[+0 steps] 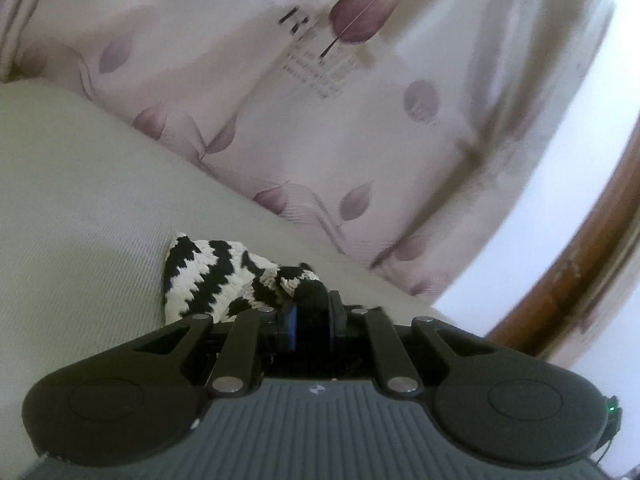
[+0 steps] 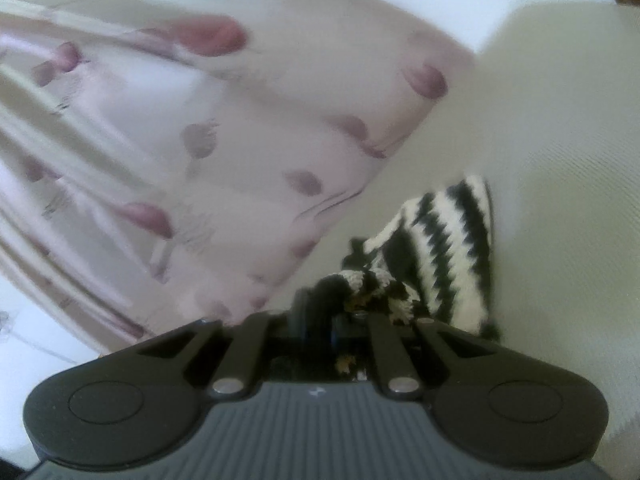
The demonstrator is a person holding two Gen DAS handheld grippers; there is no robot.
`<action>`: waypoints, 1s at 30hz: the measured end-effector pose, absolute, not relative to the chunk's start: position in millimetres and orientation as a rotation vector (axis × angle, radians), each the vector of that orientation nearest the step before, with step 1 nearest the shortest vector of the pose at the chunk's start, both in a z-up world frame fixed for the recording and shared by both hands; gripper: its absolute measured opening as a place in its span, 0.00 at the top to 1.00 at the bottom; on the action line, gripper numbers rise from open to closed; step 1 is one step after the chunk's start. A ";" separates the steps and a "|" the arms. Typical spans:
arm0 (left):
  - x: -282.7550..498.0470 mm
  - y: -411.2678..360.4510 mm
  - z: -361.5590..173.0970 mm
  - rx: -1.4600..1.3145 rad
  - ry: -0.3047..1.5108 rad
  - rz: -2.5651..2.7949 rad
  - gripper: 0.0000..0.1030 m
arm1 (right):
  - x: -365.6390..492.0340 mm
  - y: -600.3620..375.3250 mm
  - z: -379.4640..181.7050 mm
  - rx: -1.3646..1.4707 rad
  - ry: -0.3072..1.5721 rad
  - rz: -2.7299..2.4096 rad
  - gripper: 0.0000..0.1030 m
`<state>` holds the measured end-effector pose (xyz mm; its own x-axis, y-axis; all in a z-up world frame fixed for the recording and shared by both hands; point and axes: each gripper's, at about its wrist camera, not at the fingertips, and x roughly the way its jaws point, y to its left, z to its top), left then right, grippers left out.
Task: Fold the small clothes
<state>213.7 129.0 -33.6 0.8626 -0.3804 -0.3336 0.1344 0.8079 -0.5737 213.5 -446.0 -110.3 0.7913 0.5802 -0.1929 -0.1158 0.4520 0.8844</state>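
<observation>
Cream bedsheet, leaf-print curtain behind: left gripper, right gripper both clamp zebra-knit garment low in frame, likely to spread it for folding.

1. You've got a pale cream ribbed cloth surface carrying everything; can't tell if bed or sofa.
2. On it: b/w zigzag knit garment, partly bunched.
3. Leaf-print sheet lies just beside, touching surface edge.

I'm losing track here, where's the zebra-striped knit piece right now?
The striped knit garment is pinched by both the left hand-held gripper and right hand-held gripper, over the cream sheet.
</observation>
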 end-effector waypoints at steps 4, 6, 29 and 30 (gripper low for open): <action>246.3 120.8 -49.3 -0.523 0.485 -0.253 0.85 | 251.7 -448.0 -132.5 1.033 0.556 0.399 0.89; 257.4 117.4 -56.5 -0.497 0.509 -0.245 0.82 | 264.4 -452.9 -148.8 1.110 0.560 0.376 0.88; 217.8 151.9 -75.3 -0.337 0.513 -0.101 0.17 | 208.2 -390.3 -109.4 0.351 0.510 0.158 0.16; 216.1 151.5 -78.7 -0.337 0.526 -0.112 0.21 | 211.4 -388.1 -112.4 0.361 0.521 0.169 0.16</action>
